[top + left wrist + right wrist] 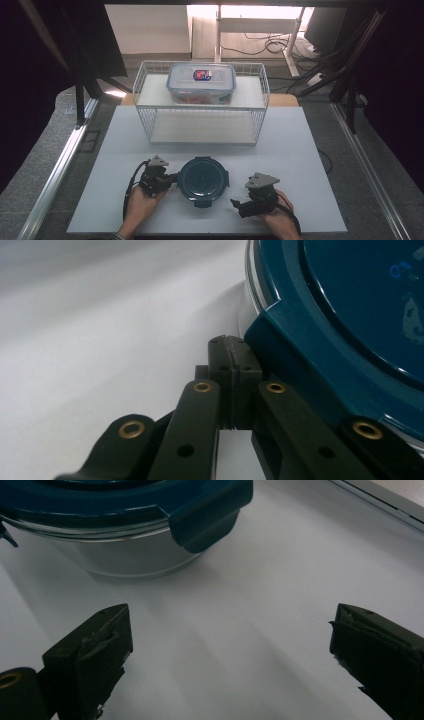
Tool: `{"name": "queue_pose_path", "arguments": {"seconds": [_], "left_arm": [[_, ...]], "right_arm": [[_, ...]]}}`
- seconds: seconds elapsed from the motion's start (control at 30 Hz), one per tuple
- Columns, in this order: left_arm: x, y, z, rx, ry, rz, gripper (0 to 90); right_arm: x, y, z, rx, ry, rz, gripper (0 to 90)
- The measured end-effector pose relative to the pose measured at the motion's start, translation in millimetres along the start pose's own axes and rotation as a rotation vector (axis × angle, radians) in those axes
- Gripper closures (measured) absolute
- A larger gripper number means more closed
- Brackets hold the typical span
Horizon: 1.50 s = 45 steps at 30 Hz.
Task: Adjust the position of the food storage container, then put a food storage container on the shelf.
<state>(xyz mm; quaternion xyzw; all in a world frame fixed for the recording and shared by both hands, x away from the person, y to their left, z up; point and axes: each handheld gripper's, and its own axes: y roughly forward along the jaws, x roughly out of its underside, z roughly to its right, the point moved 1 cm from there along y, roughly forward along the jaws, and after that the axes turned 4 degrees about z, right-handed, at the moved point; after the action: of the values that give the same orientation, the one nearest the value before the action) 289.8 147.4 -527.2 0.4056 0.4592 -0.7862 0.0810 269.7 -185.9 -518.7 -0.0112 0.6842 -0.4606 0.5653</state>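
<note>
- Step in hand, as I judge it: handling the clips of the round glass container point(203, 181), which sits near the bench's point(310, 165) front edge, teal lid point(350, 305) on.
- Left gripper point(168, 181): jaws closed, empty, tips against the lid's left clip point(280, 347).
- Right gripper point(239, 204): jaws wide apart, empty, beside the container.
- Next: probably bring the right gripper to the clip point(207, 517) facing it.
- Count: one round container, one rectangular lidded box point(201, 82) on one wire rack point(142, 107).

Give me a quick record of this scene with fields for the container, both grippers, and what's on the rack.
container: round glass container with dark teal clip-on lid, on the white table, near edge
left gripper: left gripper shut, tips against the lid's left clip
right gripper: right gripper open, holding nothing, apart from the container
rack: white wire rack behind, a rectangular lidded box on its top shelf
</note>
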Motion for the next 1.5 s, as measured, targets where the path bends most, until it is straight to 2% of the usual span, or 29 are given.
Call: {"name": "queue_pose_path", "arguments": {"seconds": [0.07,0.1,0.17,0.27,0.3,0.33,0.43,0.47,0.5,0.53,0.57,0.63,0.67,0.7,0.83,0.97,1.23,1.5], "left_arm": [[-0.2,-0.1,-1.7,0.011,0.005,-0.002,89.7],[0.1,-3.1,-2.7,-0.014,0.024,0.008,86.9],[0.6,-9.4,-2.4,-0.057,0.052,0.020,78.0],[2.6,-17.1,-4.2,-0.078,0.062,0.033,62.5],[4.5,-20.8,-5.0,-0.082,0.062,0.037,62.5],[9.7,-28.1,-6.2,-0.086,0.070,0.046,52.7],[15.5,-34.5,-7.6,-0.073,0.079,0.046,38.8],[18.2,-37.0,-8.2,-0.056,0.084,0.042,35.8],[23.5,-40.6,-8.1,-0.023,0.088,0.038,32.5],[23.5,-40.6,-8.1,-0.023,0.088,0.038,29.6],[28.7,-42.4,-6.2,0.003,0.102,0.047,26.5],[31.3,-43.0,-4.4,0.003,0.115,0.058,16.2],[33.7,-43.6,-2.3,-0.004,0.131,0.066,16.2],[37.7,-45.4,1.2,-0.023,0.153,0.076,9.2],[42.7,-48.0,4.0,-0.026,0.155,0.074,5.0],[48.6,-50.3,2.8,-0.007,0.134,0.103,3.7],[51.7,-50.8,-1.0,-0.023,0.151,0.120,3.4],[51.7,-48.4,-3.3,-0.004,0.140,0.123,2.8]], "right_arm": [[0.1,-0.6,0.3,0.001,0.002,0.000,3.3],[0.1,-1.4,0.8,0.002,0.002,0.002,3.3],[-0.2,-2.6,1.1,0.004,0.003,0.007,3.3],[-0.6,-4.4,1.5,0.007,0.001,0.012,3.3],[-0.7,-4.9,1.5,0.008,0.002,0.012,3.3],[-0.9,-5.6,1.5,0.007,0.001,0.015,3.3],[-1.4,-6.2,1.2,0.007,0.001,0.020,3.3],[-1.9,-7.1,1.0,0.008,-0.003,0.022,3.3],[-2.1,-7.4,0.7,0.008,-0.005,0.024,3.3],[-2.3,-7.7,0.7,0.007,-0.006,0.026,3.3],[-2.5,-8.2,0.4,0.006,-0.007,0.027,3.3],[-2.9,-8.8,0.3,0.005,-0.010,0.034,3.2],[-2.9,-8.8,0.3,0.005,-0.010,0.034,3.2],[-3.0,-9.0,0.5,0.001,-0.009,0.041,3.1],[-2.5,-8.8,0.7,-0.003,-0.006,0.039,2.9],[-2.1,-8.2,0.8,-0.008,-0.004,0.036,2.9],[-0.7,-5.9,1.3,-0.018,0.006,0.029,2.7],[-1.6,-7.3,3.2,-0.035,0.014,0.041,0.5]]}}
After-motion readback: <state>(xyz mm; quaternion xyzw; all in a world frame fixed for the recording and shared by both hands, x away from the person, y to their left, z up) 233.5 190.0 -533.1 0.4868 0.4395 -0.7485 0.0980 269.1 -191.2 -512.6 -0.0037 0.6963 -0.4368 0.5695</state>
